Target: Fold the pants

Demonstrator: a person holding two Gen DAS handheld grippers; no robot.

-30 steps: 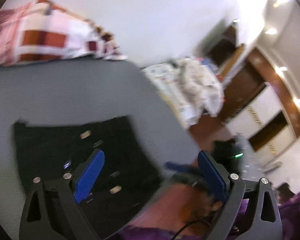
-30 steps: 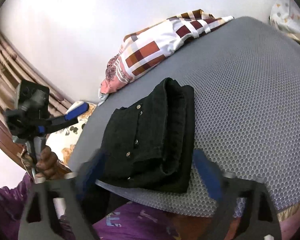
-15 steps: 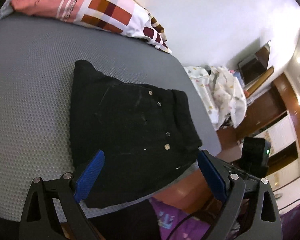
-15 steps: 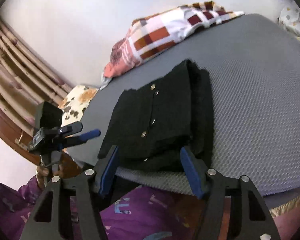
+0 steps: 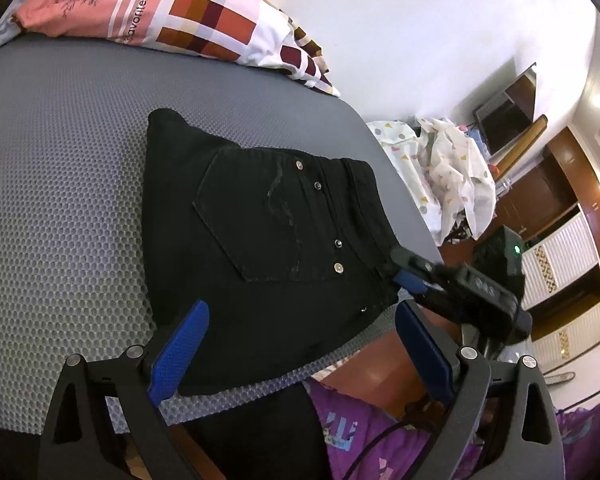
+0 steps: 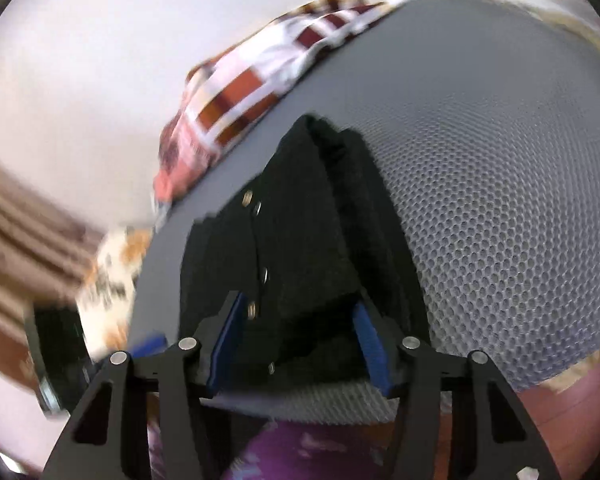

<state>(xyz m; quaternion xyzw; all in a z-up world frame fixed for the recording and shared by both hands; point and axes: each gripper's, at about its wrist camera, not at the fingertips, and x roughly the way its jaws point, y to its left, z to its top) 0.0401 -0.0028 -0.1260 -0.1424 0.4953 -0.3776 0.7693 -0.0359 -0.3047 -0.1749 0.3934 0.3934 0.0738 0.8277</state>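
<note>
Grey bed [image 5: 60, 208] carries folded pants [image 5: 260, 240]; both grippers have dropped to its near edge. Left gripper [image 5: 300, 352] gapes released, while right gripper [image 6: 300, 344] is closing around the bundle's corner, likely for another fold.

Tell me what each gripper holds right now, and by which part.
Left gripper: nothing, open. Right gripper: closing around the near edge of the folded black pants, not yet gripping.

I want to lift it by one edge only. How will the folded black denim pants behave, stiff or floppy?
The folded black denim pants will probably sag and unfold: several loose layers show at their side. The thick stack with metal rivets looks fairly heavy. The textured grey honeycomb mat likely resists sliding. The right gripper is closing around their near edge.
</note>
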